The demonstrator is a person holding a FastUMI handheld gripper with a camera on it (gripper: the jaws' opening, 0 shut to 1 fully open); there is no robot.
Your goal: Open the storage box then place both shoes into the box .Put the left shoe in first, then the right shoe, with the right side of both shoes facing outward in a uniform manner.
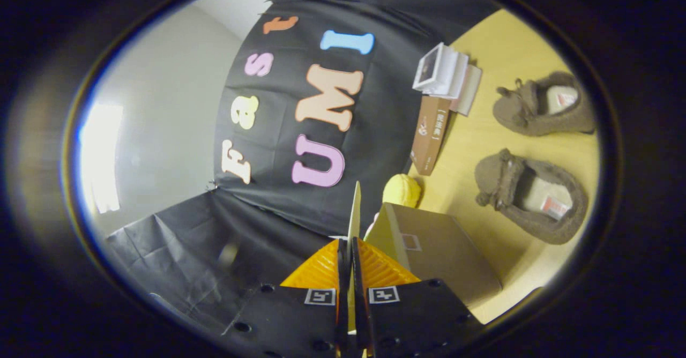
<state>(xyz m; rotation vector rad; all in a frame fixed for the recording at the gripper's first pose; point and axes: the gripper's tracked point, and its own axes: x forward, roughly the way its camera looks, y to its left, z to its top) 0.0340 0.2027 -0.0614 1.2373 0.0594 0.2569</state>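
Pinching the thin lid flap [354, 213] of the storage box [445, 251], the gripper [348, 251] has both fingers pressed together on the panel, which stands edge-on and runs toward 12 o'clock beyond the tips. The box body lies at about 2 o'clock from the fingers, on the pale wooden table [509, 52]. Two brown slippers sit untouched further out, the nearer shoe [530, 194] at 2 o'clock and the farther shoe [544, 103] beyond it. A yellow ball [402, 189] rests just past the box. Judging from this, opening is under way; both shoes remain to be placed
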